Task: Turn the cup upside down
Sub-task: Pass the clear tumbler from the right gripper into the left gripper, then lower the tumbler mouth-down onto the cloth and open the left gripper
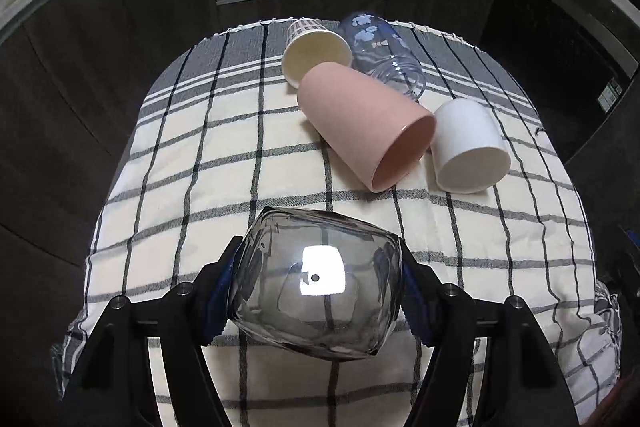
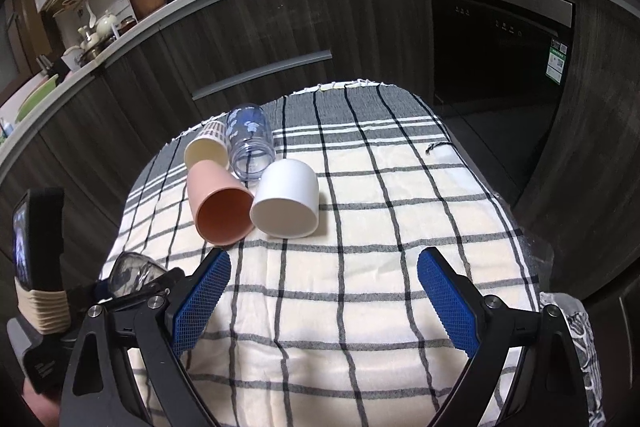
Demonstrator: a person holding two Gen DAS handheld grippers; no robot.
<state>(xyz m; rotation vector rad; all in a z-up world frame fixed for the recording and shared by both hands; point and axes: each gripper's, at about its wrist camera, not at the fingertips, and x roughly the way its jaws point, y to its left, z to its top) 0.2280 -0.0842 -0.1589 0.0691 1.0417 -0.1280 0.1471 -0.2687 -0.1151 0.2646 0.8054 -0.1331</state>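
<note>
My left gripper (image 1: 316,287) is shut on a smoky clear glass cup (image 1: 316,283), held tilted above the near part of the checked cloth (image 1: 224,155). The glass also shows at the left of the right wrist view (image 2: 134,273). My right gripper (image 2: 324,303) is open and empty above the cloth (image 2: 380,227). Lying on their sides further back are a pink cup (image 1: 364,127) (image 2: 218,205), a white cup (image 1: 468,147) (image 2: 286,201), a cream paper cup (image 1: 314,53) (image 2: 206,147) and a clear blue-patterned bottle (image 1: 384,51) (image 2: 250,143).
The cloth covers a small table with drop-offs on all sides. Dark kitchen cabinets (image 2: 260,27) stand behind it, with a dishwasher (image 2: 500,39) at the right. The left gripper's body with a phone screen (image 2: 38,267) is at the far left of the right wrist view.
</note>
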